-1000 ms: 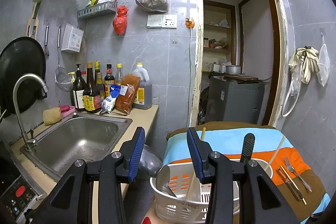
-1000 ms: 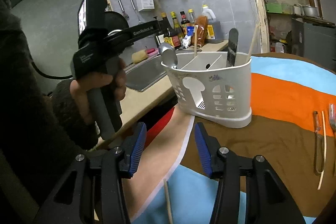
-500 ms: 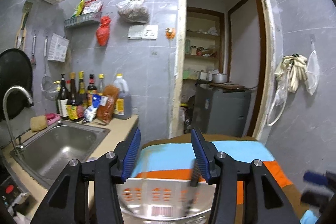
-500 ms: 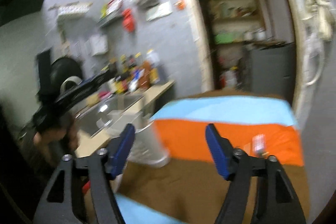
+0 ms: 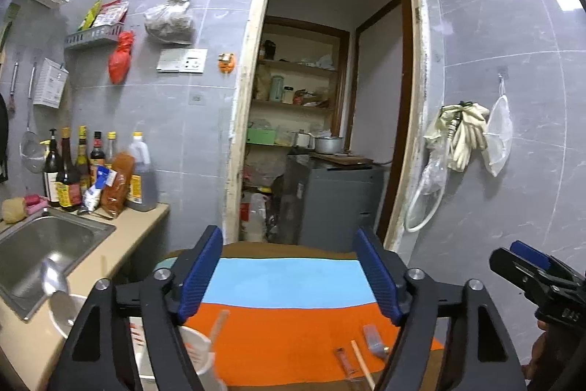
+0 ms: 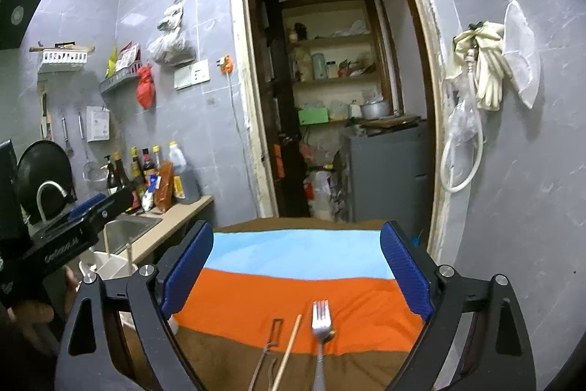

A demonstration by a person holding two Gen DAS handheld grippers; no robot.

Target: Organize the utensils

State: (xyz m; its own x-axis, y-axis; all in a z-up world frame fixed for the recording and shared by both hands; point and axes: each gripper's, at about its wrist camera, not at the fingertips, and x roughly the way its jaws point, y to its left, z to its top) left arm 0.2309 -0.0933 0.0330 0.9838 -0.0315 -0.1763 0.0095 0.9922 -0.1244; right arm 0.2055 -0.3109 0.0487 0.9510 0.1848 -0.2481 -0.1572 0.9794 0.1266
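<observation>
On the striped cloth [image 6: 293,284] lie a metal fork [image 6: 321,328], a wooden chopstick [image 6: 289,350] and a thin brown peeler-like tool [image 6: 269,343], all between my right gripper's [image 6: 296,273] open, empty jaws. My left gripper [image 5: 289,277] is open and empty above the cloth [image 5: 289,317]. The white utensil caddy [image 5: 194,354] sits low at its left finger, holding a spoon [image 5: 55,277]; it also shows in the right wrist view [image 6: 106,264]. The chopstick [image 5: 360,365] and fork tip [image 5: 373,343] show blurred at lower right.
A counter with a steel sink [image 5: 40,244] and sauce bottles [image 5: 95,171] stands left. An open doorway [image 5: 329,134] to a pantry with a grey cabinet [image 5: 337,204] is ahead. Gloves and a hose hang on the right wall [image 5: 465,141].
Both grippers have swung right, away from the caddy, and opened wider. The right one now hangs over the fork, chopstick and tool on the cloth.
</observation>
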